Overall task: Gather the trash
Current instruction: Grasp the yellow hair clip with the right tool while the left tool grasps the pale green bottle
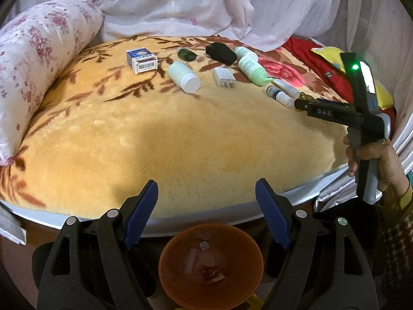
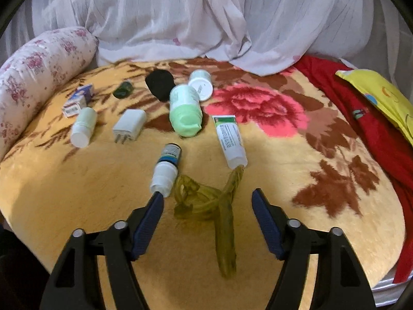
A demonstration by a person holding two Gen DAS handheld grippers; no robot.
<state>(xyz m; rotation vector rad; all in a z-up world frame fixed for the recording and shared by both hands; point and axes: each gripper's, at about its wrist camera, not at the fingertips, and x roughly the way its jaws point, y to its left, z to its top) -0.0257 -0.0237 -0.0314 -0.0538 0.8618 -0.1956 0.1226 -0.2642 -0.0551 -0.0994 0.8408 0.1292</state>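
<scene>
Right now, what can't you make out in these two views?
- Orange bin contents: left wrist view, dim and blurred through the translucent wall.
- Ointment tube print: right wrist view, too small.
- Small box: right wrist view, blurred, label unreadable.
- Green rubber band: whether it touches the open right hand-held gripper, unclear.

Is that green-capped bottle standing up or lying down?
Lying down: the green-capped bottle rests on its side on the blanket, cap toward the camera.
</scene>
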